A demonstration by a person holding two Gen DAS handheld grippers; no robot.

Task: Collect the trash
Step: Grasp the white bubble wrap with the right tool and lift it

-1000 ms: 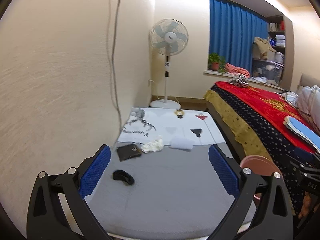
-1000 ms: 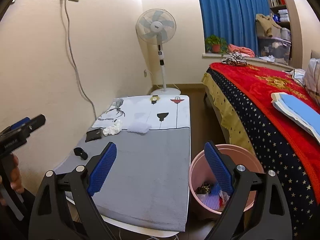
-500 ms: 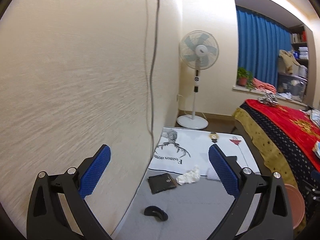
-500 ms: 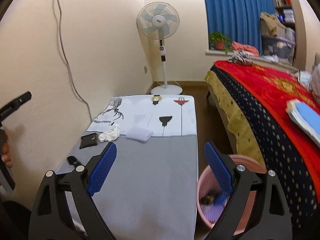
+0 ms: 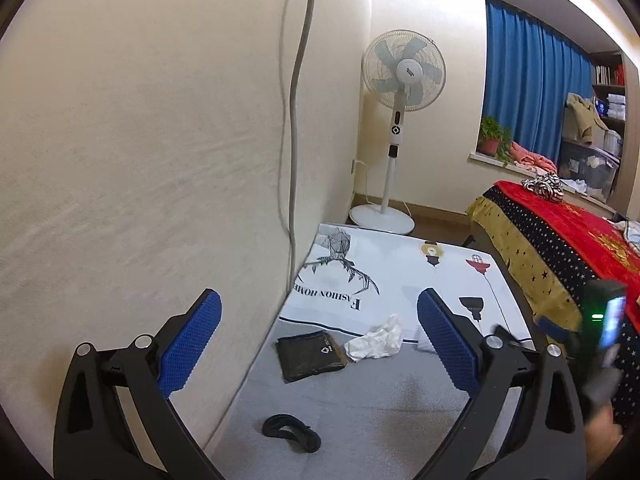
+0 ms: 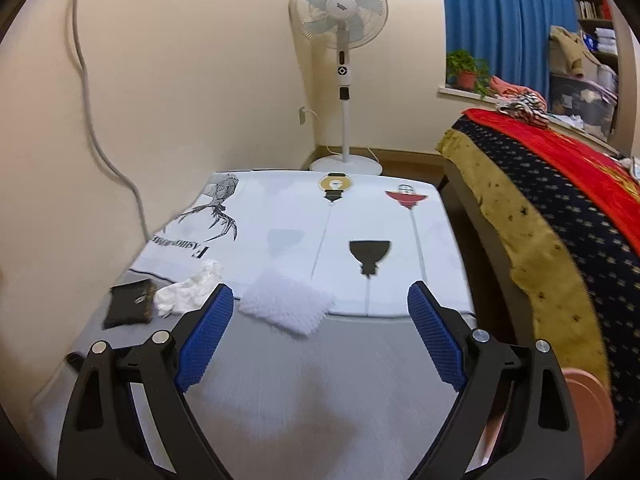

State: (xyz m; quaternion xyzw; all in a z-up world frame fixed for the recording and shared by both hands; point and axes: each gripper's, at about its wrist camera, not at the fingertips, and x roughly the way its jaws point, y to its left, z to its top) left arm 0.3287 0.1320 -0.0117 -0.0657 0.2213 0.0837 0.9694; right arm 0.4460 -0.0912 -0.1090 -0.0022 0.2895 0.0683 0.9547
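On the low table's grey-and-white cloth [image 6: 320, 380] lie a crumpled white tissue [image 6: 188, 292], a black packet [image 6: 128, 304] and a fluffy white pad [image 6: 286, 304]. My right gripper [image 6: 320, 288] hovers over the grey half, short of the pad. Its jaws are wide and closing slightly, with nothing between the pads. The left gripper [image 5: 318, 296] stands open near the wall side, above the same black packet [image 5: 310, 354] and tissue [image 5: 376, 340]. A curled black strap [image 5: 290, 432] lies nearer. A pink bin [image 6: 588, 408] shows at the lower right.
A standing fan [image 6: 340, 4] is beyond the table's far end. A bed with a red and starred cover [image 6: 560, 184] runs along the right. The wall and a hanging cable [image 5: 292, 120] close off the left. The other hand-held unit's body [image 5: 600, 320] appears blurred at right.
The right gripper has moved forward and down over the table, so the pad looms larger and the bin has slid to the corner. The left view has swung toward the wall and come closer to the items.
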